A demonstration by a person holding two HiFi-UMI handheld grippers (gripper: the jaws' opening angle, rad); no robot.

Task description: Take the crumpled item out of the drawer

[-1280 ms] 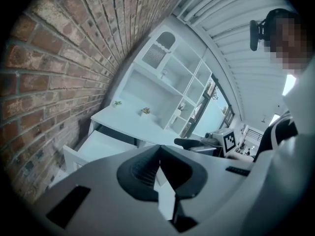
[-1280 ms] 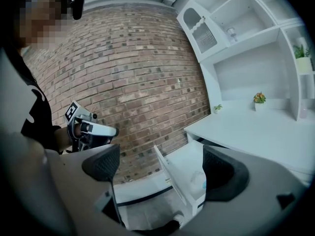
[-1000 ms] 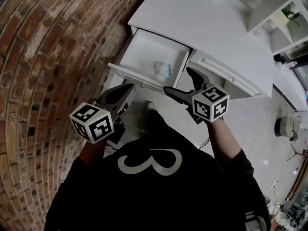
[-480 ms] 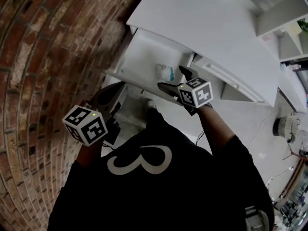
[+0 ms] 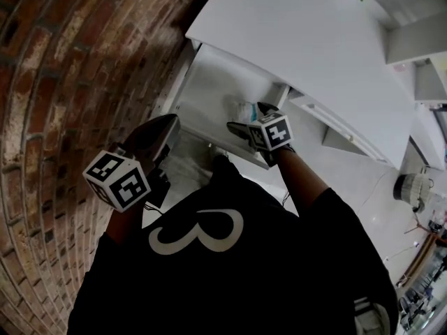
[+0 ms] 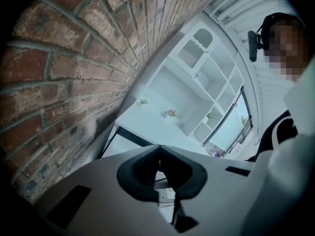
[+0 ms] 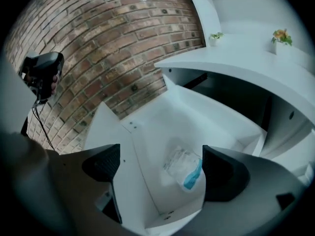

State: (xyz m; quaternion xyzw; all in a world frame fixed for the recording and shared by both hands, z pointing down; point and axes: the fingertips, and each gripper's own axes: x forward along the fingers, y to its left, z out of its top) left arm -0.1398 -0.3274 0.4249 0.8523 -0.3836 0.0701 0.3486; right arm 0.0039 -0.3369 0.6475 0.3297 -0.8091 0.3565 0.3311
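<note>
the crumpled item [image 7: 184, 167] – a wad of clear wrapper with a blue patch along one edge – lay on the floor of the open drawer [image 7: 157, 117], close to the front wall and toward the 5 o'clock side of the right gripper view. nothing else showed in the drawer.

the right gripper [image 7: 161, 168] hung over it with its jaws spread wide. one pad stood at 9 o'clock of the item and the other just at its 3 o'clock edge, and neither seemed to touch it. the wad looked framed off-centre, nearer the 3 o'clock pad.

the step in hand was the reach and grasp, with the lift not yet begun. to do it well, the gripper probably needed to slide a little toward 3 o'clock so the wad sat midway, then go down until the pads flanked its bulk rather than its top. a light, springy wrapper would likely skid or flatten if pinched at an edge – closing slowly on the thickest part seemed safer. the drawer's front wall was near, so a straight-up lift looked best.

the left gripper [image 6: 158, 173] had its jaws closed on nothing. in the head view it was at 8 o'clock of the drawer, beside the brick wall [image 5: 63, 82], clear of the work.
</note>
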